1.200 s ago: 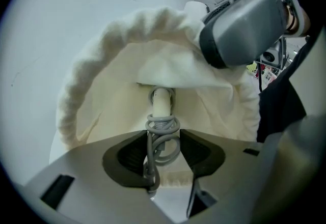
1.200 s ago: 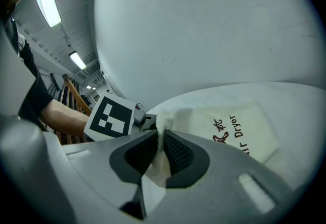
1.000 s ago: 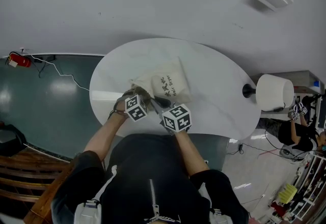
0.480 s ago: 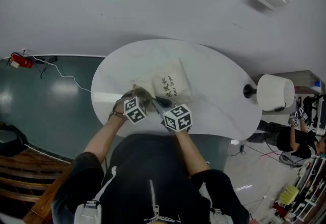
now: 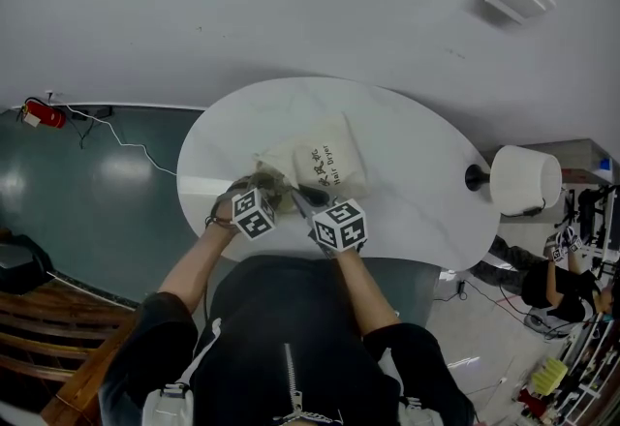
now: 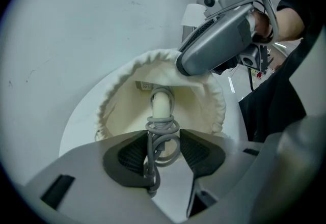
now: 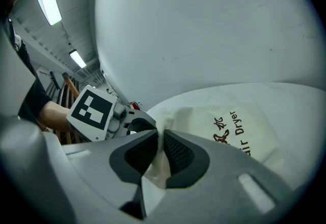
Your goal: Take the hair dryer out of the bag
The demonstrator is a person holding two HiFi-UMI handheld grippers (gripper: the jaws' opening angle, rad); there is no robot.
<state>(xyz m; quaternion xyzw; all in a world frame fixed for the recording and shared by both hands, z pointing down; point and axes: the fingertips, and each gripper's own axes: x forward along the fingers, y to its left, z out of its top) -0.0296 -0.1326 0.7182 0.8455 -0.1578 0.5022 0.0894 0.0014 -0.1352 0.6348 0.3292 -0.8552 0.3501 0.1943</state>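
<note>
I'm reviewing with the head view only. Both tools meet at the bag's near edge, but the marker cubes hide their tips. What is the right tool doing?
Observer: The right tool is clamped on a fold of the bag at its rim.
Reviewer: And the left one?
Observer: The left tool has a coiled gray cord filling the gap between its pads, so it looks gripped.
Reviewer: Is the dryer out?
Observer: No. A white cylindrical part, likely the hair dryer handle, sits inside the open bag mouth, and the cord leads to it.

table (image 5: 417, 172) white, oval; red extinguisher (image 5: 43, 113) (floor, left); wooden chair (image 5: 68, 337)
</note>
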